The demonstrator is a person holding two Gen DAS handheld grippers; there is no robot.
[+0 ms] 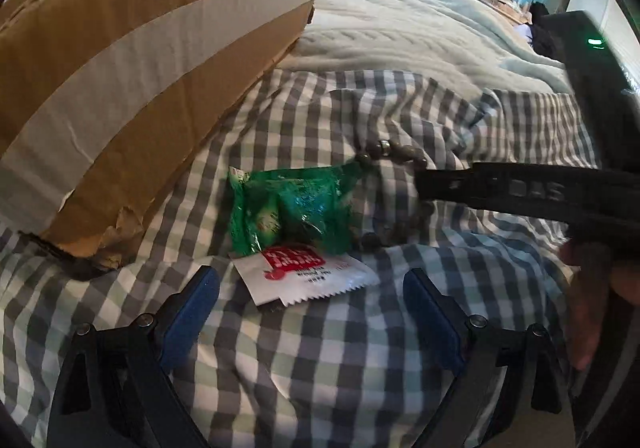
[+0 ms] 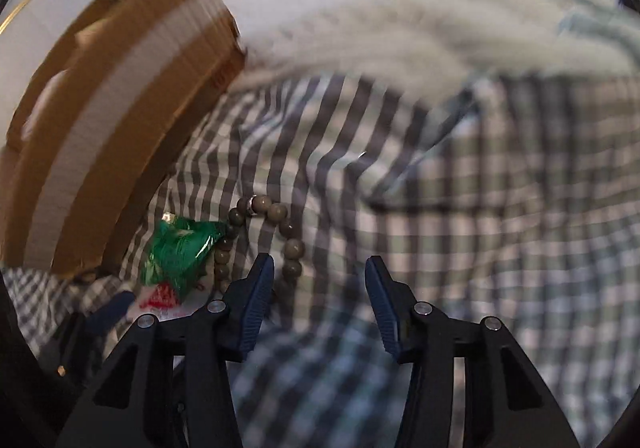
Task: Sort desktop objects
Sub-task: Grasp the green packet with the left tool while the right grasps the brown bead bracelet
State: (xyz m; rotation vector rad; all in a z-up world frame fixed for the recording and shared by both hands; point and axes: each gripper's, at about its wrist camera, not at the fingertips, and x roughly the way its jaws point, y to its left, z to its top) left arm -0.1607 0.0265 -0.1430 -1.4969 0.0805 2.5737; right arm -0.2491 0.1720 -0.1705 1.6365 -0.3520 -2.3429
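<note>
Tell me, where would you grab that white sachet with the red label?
I'd take the white sachet by its free zigzag edge nearest the left hand-held gripper, coming down from above. It lies flat on the checked sheet, and its far end is tucked under the green packet, so that near edge is probably the easiest.

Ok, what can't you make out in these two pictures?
- Bead bracelet: left view, right gripper's black arm covers part of the loop.
- White sachet: left view, print too small to read.
- Cardboard box: contents hidden by its wall in both views.
- Right view: motion blur smears the checked sheet.
</note>
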